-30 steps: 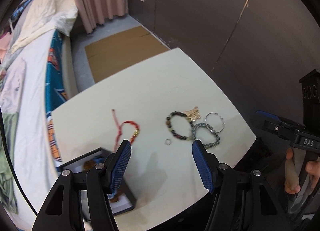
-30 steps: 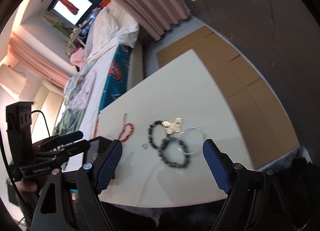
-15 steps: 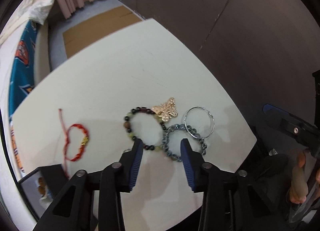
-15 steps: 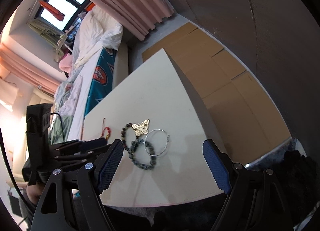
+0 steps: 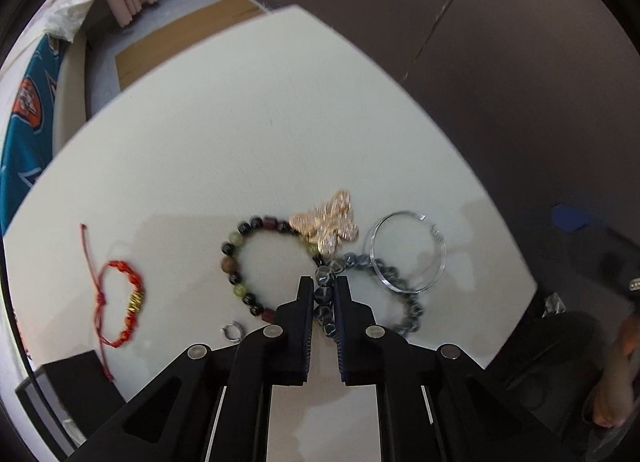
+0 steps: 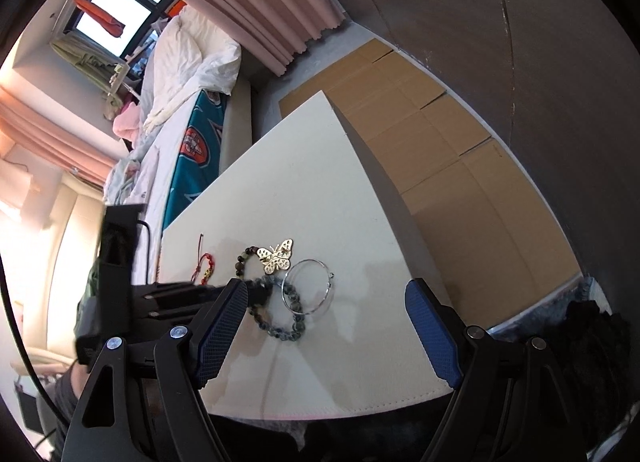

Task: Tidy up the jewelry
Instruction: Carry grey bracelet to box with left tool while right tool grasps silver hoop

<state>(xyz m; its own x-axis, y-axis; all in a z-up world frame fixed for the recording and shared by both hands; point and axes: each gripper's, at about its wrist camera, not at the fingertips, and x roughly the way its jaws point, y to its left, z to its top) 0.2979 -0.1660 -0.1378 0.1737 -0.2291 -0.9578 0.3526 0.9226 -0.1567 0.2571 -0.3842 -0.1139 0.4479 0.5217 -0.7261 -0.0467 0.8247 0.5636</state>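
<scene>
Two grippers appear over one white table (image 5: 248,110). Our left gripper (image 5: 323,294) sits low at the near side of the table, its jaws drawn almost together on the grey bead bracelet (image 5: 404,302); several grey beads show in the narrow gap between the fingers. Our right gripper (image 6: 320,326) hovers above the near edge of the table with its jaws spread wide and nothing between them.

Six pieces of jewelry lie on the table. The grey bead bracelet rests near the table's near right edge, and a clear bangle (image 5: 408,252) overlaps its far side. A gold butterfly (image 5: 326,228) lies just beyond, touching a bracelet of dark, green and brown beads (image 5: 240,262) to its left. This mixed bracelet lies just beside the grey one; we cannot tell whether the two touch. A small silver ring (image 5: 232,331) sits near the left finger, apart from the bracelets. A red cord bracelet (image 5: 120,298) with gold beads lies well to the left. A dark box corner (image 5: 60,378) shows at the near left edge.

From the right wrist view, the same cluster (image 6: 280,282) lies between the right gripper's fingers, with the left gripper (image 6: 256,296) reaching in from the left.
</scene>
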